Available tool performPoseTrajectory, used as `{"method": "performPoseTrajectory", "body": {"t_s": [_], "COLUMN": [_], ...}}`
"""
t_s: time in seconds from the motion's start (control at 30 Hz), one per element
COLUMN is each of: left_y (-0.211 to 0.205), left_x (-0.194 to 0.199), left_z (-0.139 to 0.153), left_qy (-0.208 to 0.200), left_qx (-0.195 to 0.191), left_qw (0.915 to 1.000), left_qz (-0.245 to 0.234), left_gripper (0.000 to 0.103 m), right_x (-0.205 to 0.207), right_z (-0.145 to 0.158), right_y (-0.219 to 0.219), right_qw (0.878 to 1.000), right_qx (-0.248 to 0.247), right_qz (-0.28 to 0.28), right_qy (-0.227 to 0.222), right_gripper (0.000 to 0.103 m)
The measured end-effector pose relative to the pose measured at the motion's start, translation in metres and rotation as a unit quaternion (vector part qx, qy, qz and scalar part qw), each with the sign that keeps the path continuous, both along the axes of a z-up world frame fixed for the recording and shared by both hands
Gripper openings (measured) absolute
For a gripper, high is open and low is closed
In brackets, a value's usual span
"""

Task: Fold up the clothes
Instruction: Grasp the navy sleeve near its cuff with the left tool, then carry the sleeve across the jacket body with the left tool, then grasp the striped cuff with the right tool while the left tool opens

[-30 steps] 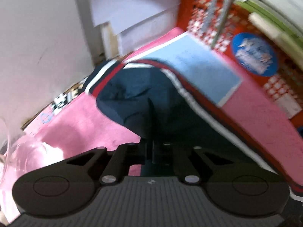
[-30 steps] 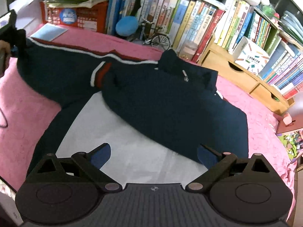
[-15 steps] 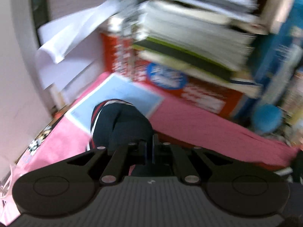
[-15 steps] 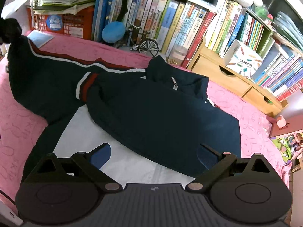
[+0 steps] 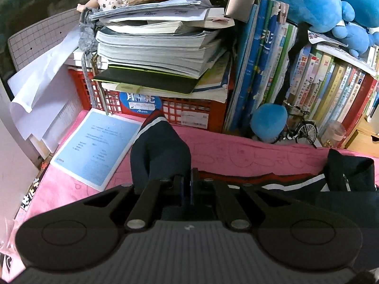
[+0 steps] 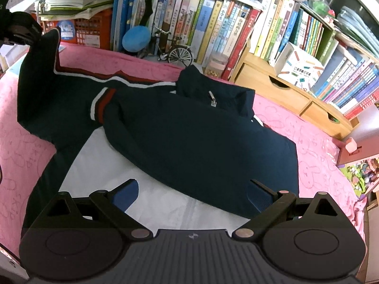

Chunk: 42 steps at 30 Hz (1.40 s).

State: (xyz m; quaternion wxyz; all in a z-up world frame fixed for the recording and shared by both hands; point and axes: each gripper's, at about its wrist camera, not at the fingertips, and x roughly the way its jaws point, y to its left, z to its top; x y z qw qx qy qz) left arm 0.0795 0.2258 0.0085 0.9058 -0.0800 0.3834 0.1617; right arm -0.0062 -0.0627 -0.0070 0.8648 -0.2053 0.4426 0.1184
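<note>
Left gripper (image 5: pixel 187 189) clamped, right gripper (image 6: pixel 193 189) agape

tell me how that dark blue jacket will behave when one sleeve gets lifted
Probably floppy: the sleeve pinched in the left gripper drapes down in folds. Likely fairly light, since the jacket body lies flat on the pink cover.

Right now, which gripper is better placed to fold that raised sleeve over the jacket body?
Left. The left gripper is shut on the sleeve cuff and holds it lifted off the pink cover. The right gripper hangs open and empty over the jacket hem, far from that sleeve.
</note>
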Motion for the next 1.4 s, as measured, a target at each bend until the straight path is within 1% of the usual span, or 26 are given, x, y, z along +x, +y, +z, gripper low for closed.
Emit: {"method": "performPoseTrajectory", "body": {"t_s": [0.27,0.3,0.33,0.37,0.4,0.43,0.47,0.5,0.57,0.63,0.7,0.77,0.83,0.87,0.93,1.0,1.07,1.2,1.27,1.33,1.37,1.4], "left_y": [-0.003,-0.005,-0.011,-0.016,-0.024,-0.038,-0.051,-0.061,-0.079,-0.083,-0.072,-0.054,-0.033,-0.023,-0.003,0.011,0.025,0.044,0.05,0.054,0.055,0.057], "left_x": [-0.008,-0.009,-0.008,-0.008,-0.007,-0.004,-0.003,-0.007,-0.02,-0.04,-0.059,-0.076,-0.095,-0.102,-0.118,-0.134,-0.15,-0.178,-0.192,-0.204,-0.21,-0.216], "left_z": [0.0,0.0,-0.001,-0.002,-0.003,-0.009,-0.016,-0.022,-0.032,-0.037,-0.041,-0.047,-0.055,-0.058,-0.063,-0.064,-0.065,-0.067,-0.068,-0.07,-0.071,-0.073], "left_qy": [0.005,0.007,0.011,0.015,0.025,0.058,0.083,0.099,0.125,0.13,0.133,0.143,0.156,0.162,0.173,0.175,0.176,0.179,0.184,0.188,0.191,0.193], "left_qx": [0.001,0.0,-0.002,-0.005,-0.008,-0.011,-0.015,-0.019,-0.029,-0.043,-0.07,-0.099,-0.125,-0.131,-0.129,-0.118,-0.108,-0.107,-0.108,-0.109,-0.11,-0.111], "left_qw": [1.0,1.0,0.9995,0.9985,0.996,0.9885,0.9806,0.9742,0.9637,0.9619,0.9638,0.9679,0.9707,0.9718,0.9742,0.9769,0.9785,0.9771,0.9753,0.9734,0.9724,0.9713], "left_qz": [0.002,-0.003,-0.028,-0.053,-0.085,-0.139,-0.177,-0.202,-0.234,-0.237,-0.22,-0.181,-0.134,-0.111,-0.067,-0.036,-0.006,0.038,0.057,0.071,0.077,0.084], "left_gripper": [0.005,0.005,0.004,0.007,0.012,0.023,0.035,0.041,0.073,0.082,0.086,0.088,0.088,0.088,0.087,0.088,0.088,0.088,0.09,0.093,0.093,0.093], "right_x": [-0.004,-0.005,-0.006,-0.006,-0.006,-0.006,-0.005,-0.004,0.0,0.006,0.013,0.021,0.03,0.034,0.042,0.05,0.058,0.074,0.078,0.08,0.083,0.087], "right_z": [0.0,0.001,0.001,0.001,0.001,0.001,0.0,0.0,0.0,0.001,0.002,-0.001,-0.005,-0.008,-0.013,-0.02,-0.03,-0.05,-0.069,-0.088,-0.097,-0.103], "right_y": [-0.009,-0.01,-0.01,-0.011,-0.011,-0.012,-0.012,-0.013,-0.011,-0.004,0.007,0.026,0.052,0.067,0.102,0.141,0.18,0.256,0.285,0.305,0.312,0.315], "right_qw": [1.0,1.0,1.0,1.0,1.0,1.0,1.0,1.0,1.0,1.0,0.999,0.997,0.992,0.988,0.979,0.968,0.96,0.943,0.94,0.942,0.945,0.949], "right_qx": [0.002,0.005,0.005,0.006,0.007,0.007,0.01,0.013,0.014,0.01,0.004,-0.002,-0.004,-0.003,0.001,0.012,0.023,0.044,0.031,0.005,-0.004,-0.005], "right_qz": [-0.007,-0.014,-0.014,-0.014,-0.015,-0.016,-0.017,-0.017,-0.011,0.01,0.038,0.075,0.124,0.15,0.201,0.247,0.275,0.33,0.339,0.336,0.328,0.316], "right_qy": [0.002,0.002,0.001,0.002,0.002,0.003,0.005,0.008,0.006,-0.002,-0.011,-0.021,-0.031,-0.035,-0.044,-0.052,-0.04,-0.016,-0.002,0.001,0.007,0.021], "right_gripper": [0.099,0.099,0.099,0.099,0.099,0.099,0.099,0.099,0.099,0.099,0.099,0.099,0.099,0.099,0.099,0.099,0.097,0.085,0.083,0.081,0.077,0.061]}}
